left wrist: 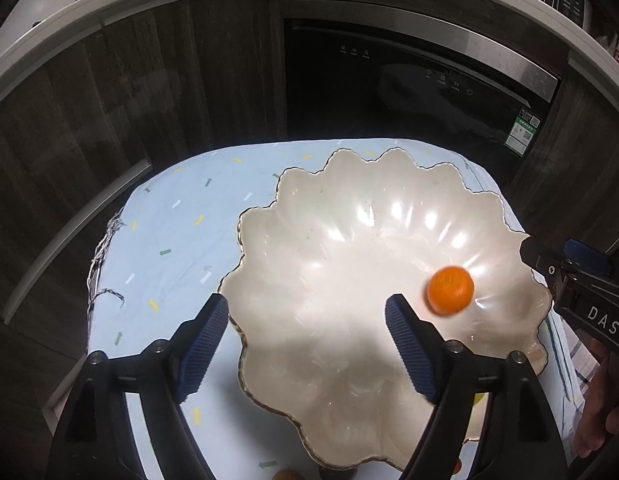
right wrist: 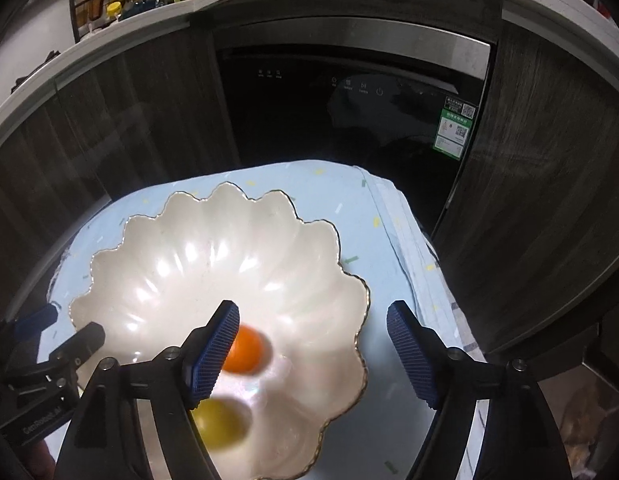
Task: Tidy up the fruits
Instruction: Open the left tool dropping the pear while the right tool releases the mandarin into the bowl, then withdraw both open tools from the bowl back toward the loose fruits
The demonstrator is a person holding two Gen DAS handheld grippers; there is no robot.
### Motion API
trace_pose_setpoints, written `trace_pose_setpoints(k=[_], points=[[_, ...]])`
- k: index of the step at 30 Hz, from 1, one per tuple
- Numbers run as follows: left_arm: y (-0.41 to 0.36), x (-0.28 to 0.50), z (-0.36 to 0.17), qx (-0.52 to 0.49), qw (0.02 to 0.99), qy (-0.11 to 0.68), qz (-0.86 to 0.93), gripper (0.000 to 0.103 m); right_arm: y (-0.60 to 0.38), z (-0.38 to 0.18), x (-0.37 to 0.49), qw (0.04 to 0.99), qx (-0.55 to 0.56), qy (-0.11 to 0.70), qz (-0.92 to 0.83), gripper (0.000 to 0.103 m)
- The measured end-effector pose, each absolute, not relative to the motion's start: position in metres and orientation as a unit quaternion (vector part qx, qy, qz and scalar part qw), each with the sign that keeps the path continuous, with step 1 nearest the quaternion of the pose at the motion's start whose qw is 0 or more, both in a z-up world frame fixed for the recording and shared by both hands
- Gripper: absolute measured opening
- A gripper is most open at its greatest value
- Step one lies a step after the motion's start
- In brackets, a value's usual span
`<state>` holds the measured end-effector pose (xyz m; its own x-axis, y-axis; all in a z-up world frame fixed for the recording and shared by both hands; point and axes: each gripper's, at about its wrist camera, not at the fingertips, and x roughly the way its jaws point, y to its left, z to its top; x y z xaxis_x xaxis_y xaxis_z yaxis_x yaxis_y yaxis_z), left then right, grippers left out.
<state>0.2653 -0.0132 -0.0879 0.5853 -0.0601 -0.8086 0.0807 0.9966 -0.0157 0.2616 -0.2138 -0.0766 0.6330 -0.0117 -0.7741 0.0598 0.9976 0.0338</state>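
Both your left tongs [left wrist: 307, 314] and right tongs [right wrist: 313, 320] hang released and empty over the scalloped bowl [right wrist: 157, 240]; in it an orange fruit [right wrist: 245, 350] and a yellow fruit [right wrist: 221, 424] show blurred, so they may not be settled, and the sorting looks only begun. At the near edge of the worktop [left wrist: 165, 240], by the bowl's foot, a brownish fruit [left wrist: 285, 475] peeks out and probably remains to go in. Farther off stand the dark dishwasher [right wrist: 349, 120] and a rack of bottles [right wrist: 109, 0], neither in your way.
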Motion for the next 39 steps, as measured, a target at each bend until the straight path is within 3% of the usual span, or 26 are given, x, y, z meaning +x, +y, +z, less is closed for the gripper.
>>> trace_pose_setpoints(k=[39], points=[[-0.004,0.205,-0.033,0.008,0.911,0.412,-0.038,0.085,-0.208,-0.016,0.193,0.928,0.021,0.372,-0.013,0.077]])
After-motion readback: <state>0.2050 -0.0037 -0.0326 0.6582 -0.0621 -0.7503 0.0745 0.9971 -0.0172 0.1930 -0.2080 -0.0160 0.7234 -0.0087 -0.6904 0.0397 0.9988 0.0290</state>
